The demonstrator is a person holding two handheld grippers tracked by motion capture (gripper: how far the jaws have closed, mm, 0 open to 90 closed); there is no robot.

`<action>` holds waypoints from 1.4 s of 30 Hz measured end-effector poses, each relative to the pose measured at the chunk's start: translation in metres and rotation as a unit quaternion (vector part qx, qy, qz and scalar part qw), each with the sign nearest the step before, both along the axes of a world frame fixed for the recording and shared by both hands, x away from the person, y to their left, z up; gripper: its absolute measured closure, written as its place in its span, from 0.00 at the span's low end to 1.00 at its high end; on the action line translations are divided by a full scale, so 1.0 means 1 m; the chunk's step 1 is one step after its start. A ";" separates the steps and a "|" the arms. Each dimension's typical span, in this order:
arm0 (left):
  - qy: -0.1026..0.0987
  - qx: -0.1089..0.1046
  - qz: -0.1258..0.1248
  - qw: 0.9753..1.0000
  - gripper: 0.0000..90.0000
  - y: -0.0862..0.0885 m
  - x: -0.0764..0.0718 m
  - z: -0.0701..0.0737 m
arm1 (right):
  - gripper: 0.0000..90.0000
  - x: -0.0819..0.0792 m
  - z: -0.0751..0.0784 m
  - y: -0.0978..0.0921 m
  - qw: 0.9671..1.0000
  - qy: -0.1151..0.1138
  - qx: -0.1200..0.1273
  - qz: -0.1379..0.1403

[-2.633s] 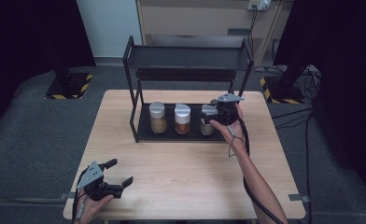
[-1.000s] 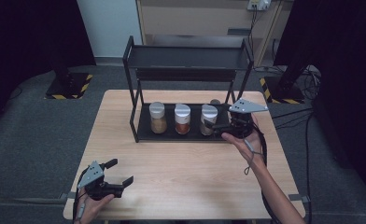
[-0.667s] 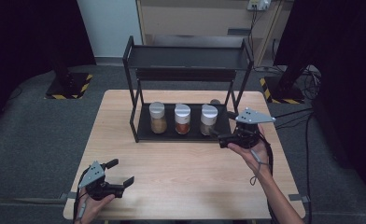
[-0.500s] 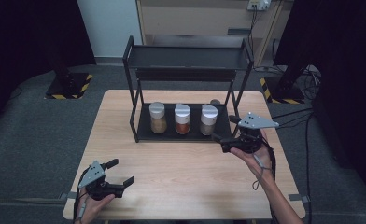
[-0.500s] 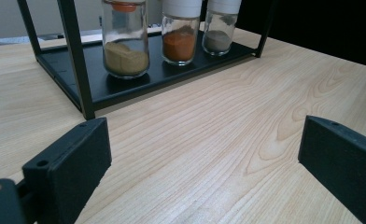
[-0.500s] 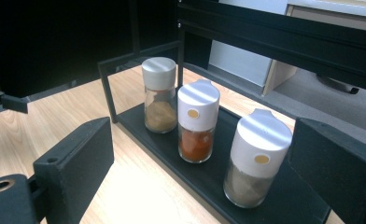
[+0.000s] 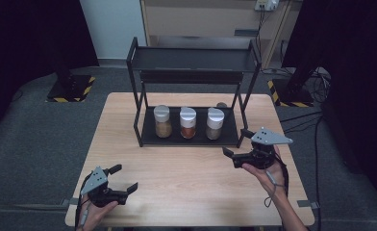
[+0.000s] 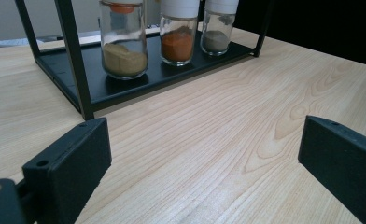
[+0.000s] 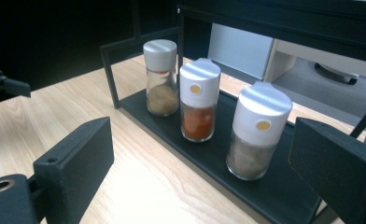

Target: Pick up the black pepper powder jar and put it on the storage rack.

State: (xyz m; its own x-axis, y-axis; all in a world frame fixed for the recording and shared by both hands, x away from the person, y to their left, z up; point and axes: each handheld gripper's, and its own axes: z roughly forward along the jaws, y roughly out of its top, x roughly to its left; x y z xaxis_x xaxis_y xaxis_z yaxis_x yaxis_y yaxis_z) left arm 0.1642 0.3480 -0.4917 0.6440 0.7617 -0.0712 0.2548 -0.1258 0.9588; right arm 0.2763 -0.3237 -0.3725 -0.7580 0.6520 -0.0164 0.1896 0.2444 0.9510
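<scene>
Grey-spice jar (image 9: 258,131): base prob. hidden by right gripper (image 9: 209,186) jaw.

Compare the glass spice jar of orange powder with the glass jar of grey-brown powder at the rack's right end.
The orange-powder glass jar stands mid-row; the grey-brown-powder glass jar stands at the right end of the black metal rack. One holds vivid orange powder, the other dull grey-brown. Both stand upright with white flip caps bearing a small yellow dot.

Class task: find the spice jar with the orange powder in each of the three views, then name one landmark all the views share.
High view: orange-powder jar, middle of three on the rack's lower shelf.
Left gripper view: top centre.
Right gripper view: centre.
Shared landmark: black rack.
</scene>
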 end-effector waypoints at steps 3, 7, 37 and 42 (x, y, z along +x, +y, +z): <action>0.000 -0.002 0.001 1.000 0.02 0.001 0.000 0.000 | 0.08 -0.006 -0.003 -0.004 1.000 -0.001 0.003 -0.003; -0.001 -0.004 0.000 1.000 0.02 0.001 0.000 0.000 | 0.08 -0.016 -0.008 -0.010 1.000 0.002 -0.002 -0.009; -0.004 -0.006 0.004 1.000 0.02 0.002 -0.002 -0.001 | 0.07 -0.072 -0.064 -0.056 0.998 0.041 -0.002 -0.057; -0.005 -0.009 0.003 1.000 0.02 0.002 -0.001 -0.002 | 0.07 -0.070 -0.072 -0.060 0.997 0.051 0.003 -0.061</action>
